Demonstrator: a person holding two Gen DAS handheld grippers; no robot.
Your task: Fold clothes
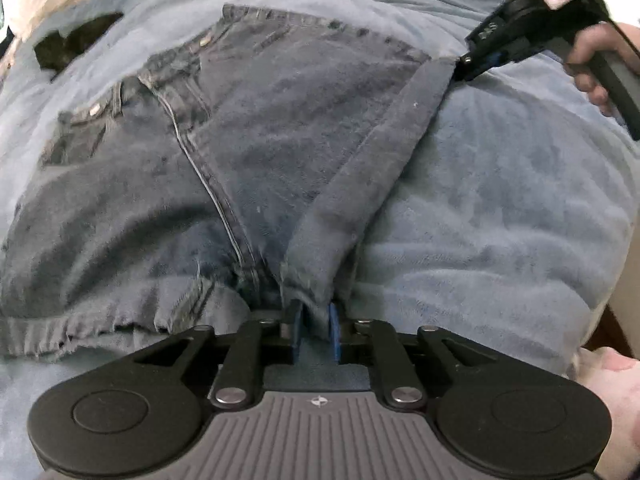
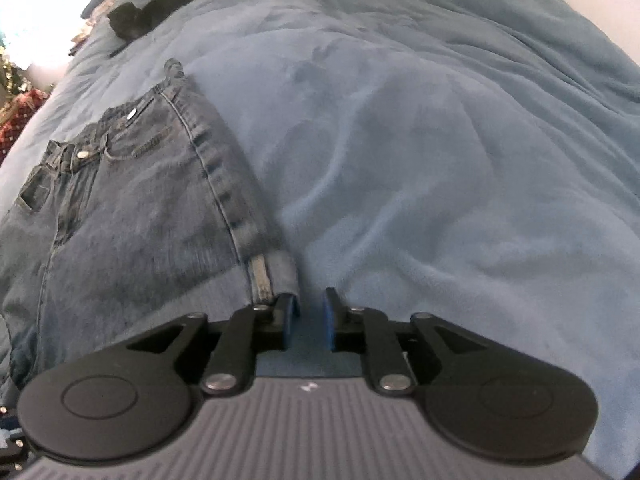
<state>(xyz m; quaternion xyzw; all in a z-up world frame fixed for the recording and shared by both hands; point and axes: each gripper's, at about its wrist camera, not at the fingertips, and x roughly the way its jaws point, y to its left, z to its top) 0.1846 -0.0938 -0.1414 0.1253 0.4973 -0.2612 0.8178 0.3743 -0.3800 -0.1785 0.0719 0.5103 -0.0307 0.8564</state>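
Plush blue blanket under stiff denim jeans

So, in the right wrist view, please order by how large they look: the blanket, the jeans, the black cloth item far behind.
1. The blanket: it covers most of the view.
2. The jeans: they fill the left side.
3. The black cloth item: it looks smallest, but it lies farthest from the camera, so its true size is unsure.

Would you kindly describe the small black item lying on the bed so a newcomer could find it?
Start from the blue fleece blanket covering the bed, then find the denim shorts spread on it. Beyond their waistband, toward the far edge, lies a small crumpled black cloth, the only black fabric there.
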